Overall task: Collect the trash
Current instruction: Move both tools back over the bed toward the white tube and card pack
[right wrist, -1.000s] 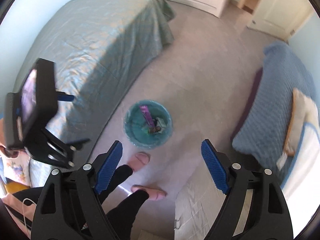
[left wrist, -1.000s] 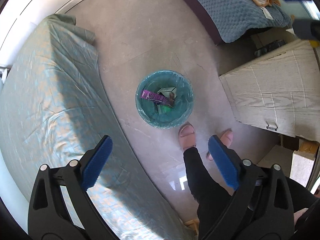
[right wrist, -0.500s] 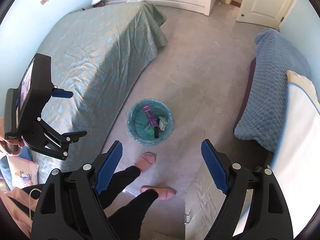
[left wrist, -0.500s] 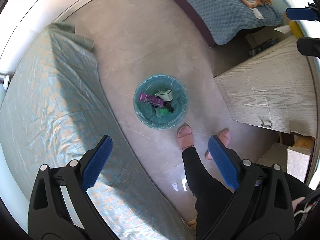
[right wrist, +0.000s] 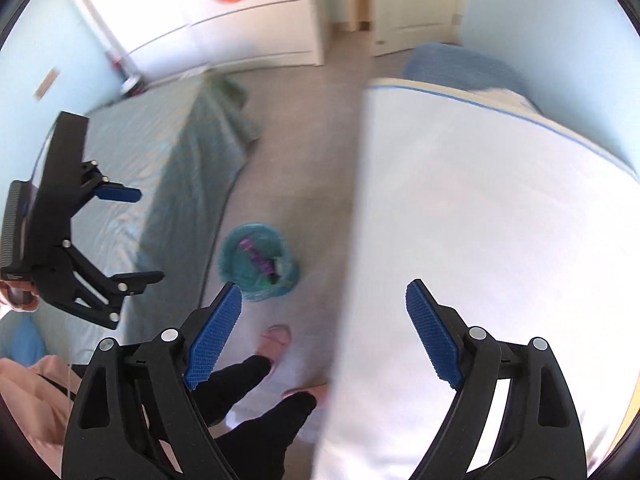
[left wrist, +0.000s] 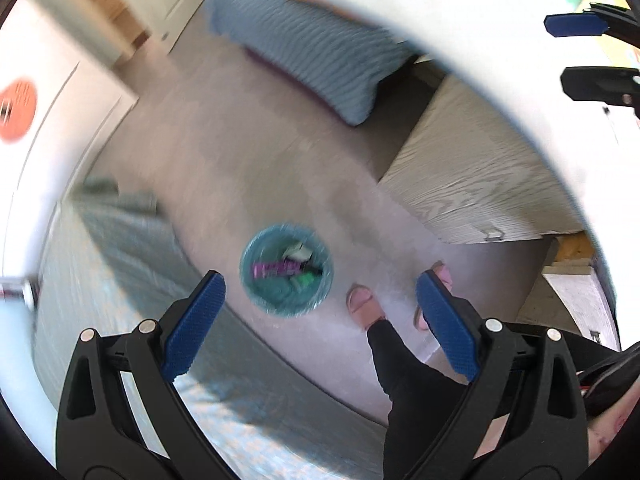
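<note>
A teal-lined trash bin (left wrist: 286, 269) stands on the floor between the beds, holding a purple wrapper (left wrist: 275, 268), a green piece and a pale carton. It also shows in the right wrist view (right wrist: 258, 262). My left gripper (left wrist: 320, 324) is open and empty, high above the bin. My right gripper (right wrist: 324, 332) is open and empty, high above the floor beside a white surface. The left gripper also shows in the right wrist view (right wrist: 128, 236), and the right gripper's fingers (left wrist: 576, 26) show in the left wrist view.
A green-covered bed (left wrist: 132, 280) lies left of the bin. A blue quilted bed (left wrist: 316, 52) is across the floor. A wooden cabinet (left wrist: 472, 184) and a white surface (right wrist: 480, 240) are to the right. The person's slippered feet (left wrist: 364, 304) stand by the bin.
Both grippers have risen and tilted up, so the views now take in more of the room and are blurred. The bin looks smaller and lower in view. Both stay open.
</note>
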`<state>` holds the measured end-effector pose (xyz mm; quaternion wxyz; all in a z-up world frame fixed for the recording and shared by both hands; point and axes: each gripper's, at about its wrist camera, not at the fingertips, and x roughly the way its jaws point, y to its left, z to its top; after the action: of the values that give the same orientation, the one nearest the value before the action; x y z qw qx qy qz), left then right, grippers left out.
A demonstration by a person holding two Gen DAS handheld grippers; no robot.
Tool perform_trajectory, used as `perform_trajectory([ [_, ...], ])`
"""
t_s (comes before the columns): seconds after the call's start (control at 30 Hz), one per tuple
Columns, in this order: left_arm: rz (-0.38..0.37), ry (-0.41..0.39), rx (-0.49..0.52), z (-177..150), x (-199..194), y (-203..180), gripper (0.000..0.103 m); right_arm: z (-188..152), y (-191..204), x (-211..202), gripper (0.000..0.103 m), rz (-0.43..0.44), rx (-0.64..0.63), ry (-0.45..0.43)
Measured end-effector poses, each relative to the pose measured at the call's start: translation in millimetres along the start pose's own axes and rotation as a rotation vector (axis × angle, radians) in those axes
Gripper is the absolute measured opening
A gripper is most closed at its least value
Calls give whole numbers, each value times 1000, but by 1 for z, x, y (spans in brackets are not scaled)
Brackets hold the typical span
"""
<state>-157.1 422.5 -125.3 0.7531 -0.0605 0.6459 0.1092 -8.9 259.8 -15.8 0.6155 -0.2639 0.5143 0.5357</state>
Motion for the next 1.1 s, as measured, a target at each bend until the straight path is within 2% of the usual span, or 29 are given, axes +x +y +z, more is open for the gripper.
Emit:
perform_trajectory([
  [0.27,-33,-45,251,52,-13,-106,94,-95,-82,-51,85,-128,239,-33],
  [0.63,-99,-58,478,88,-19,-237,94,-218,-167,-99,85,-241,477,-32],
  [0.87,-123,-49,528,107,-22,-306,94,-254,-196,-108,85,-250,526,-30],
  [1.1,-131,-28,513,121,-17,-352,94,-267,-226,-108,85,-223,511,-41],
])
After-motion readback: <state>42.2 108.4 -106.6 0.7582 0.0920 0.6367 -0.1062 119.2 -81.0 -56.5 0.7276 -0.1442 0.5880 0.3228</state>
